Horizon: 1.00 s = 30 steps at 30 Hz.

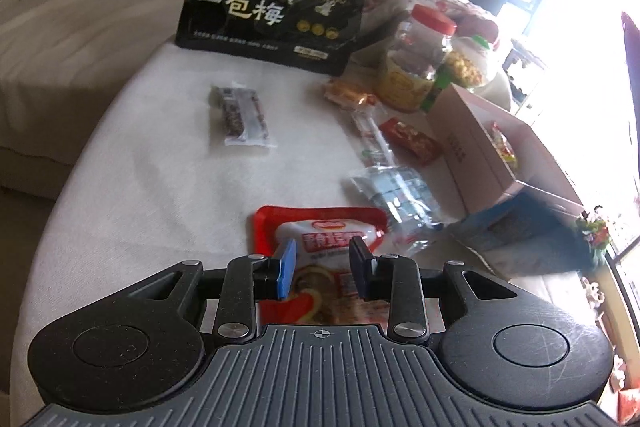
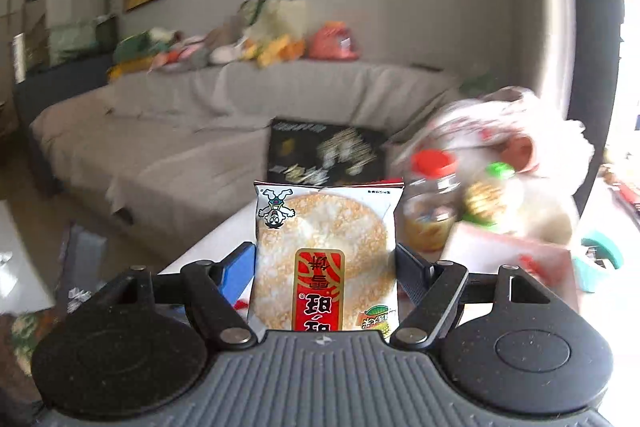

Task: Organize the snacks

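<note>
Holding a rice cracker pack (image 2: 325, 259) tight between its jaws, the right gripper (image 2: 325, 267) is up above the table (image 1: 140, 187). The left gripper (image 1: 322, 269), jaws apart, hangs over a red snack bag (image 1: 320, 227) near the table's front edge.

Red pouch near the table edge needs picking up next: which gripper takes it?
Left. The left gripper hangs open right over the red pouch; the right gripper is shut on the rice cracker pack.
</note>
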Available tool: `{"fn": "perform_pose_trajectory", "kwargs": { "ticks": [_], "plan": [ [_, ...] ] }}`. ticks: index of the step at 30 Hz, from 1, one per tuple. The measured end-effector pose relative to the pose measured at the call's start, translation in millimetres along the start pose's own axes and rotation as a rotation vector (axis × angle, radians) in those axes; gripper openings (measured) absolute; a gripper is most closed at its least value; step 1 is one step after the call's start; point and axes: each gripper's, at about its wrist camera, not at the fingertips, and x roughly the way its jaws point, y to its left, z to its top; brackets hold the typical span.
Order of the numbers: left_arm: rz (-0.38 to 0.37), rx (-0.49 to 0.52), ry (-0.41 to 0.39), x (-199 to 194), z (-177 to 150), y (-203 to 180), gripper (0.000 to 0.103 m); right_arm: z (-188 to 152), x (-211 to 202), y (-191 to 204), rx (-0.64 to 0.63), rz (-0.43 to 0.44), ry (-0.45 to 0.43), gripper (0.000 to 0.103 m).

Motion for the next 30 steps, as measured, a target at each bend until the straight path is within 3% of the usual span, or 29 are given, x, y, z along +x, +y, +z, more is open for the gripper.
{"fn": "perform_pose_trajectory", "kwargs": {
  "ticks": [3,6,12,15,19,24,27,30],
  "plan": [
    [-0.004,0.009,-0.002,-3,0,-5,0.034,-5,-12,-19,0.02,-0.071,0.001,0.075],
    [-0.003,0.015,-0.002,-5,0,-8,0.034,-22,-15,-36,0.034,-0.157,0.061,0.075],
    [-0.068,0.068,0.022,0,-2,-27,0.034,-96,22,-71,0.154,-0.232,0.342,0.075],
    [-0.116,0.115,0.058,9,-5,-40,0.034,-124,31,-82,0.232,-0.209,0.404,0.075],
    [-0.133,0.156,0.09,21,-7,-52,0.034,-135,31,-84,0.228,-0.244,0.401,0.077],
    [-0.185,0.177,0.145,28,-13,-60,0.034,-138,23,-73,0.068,-0.39,0.36,0.08],
    [-0.271,0.168,0.166,20,-16,-57,0.034,-128,16,-74,0.116,-0.353,0.306,0.08],
    [-0.232,0.111,0.092,4,-11,-41,0.034,-115,15,-61,0.16,-0.275,0.199,0.087]
  ]
}}
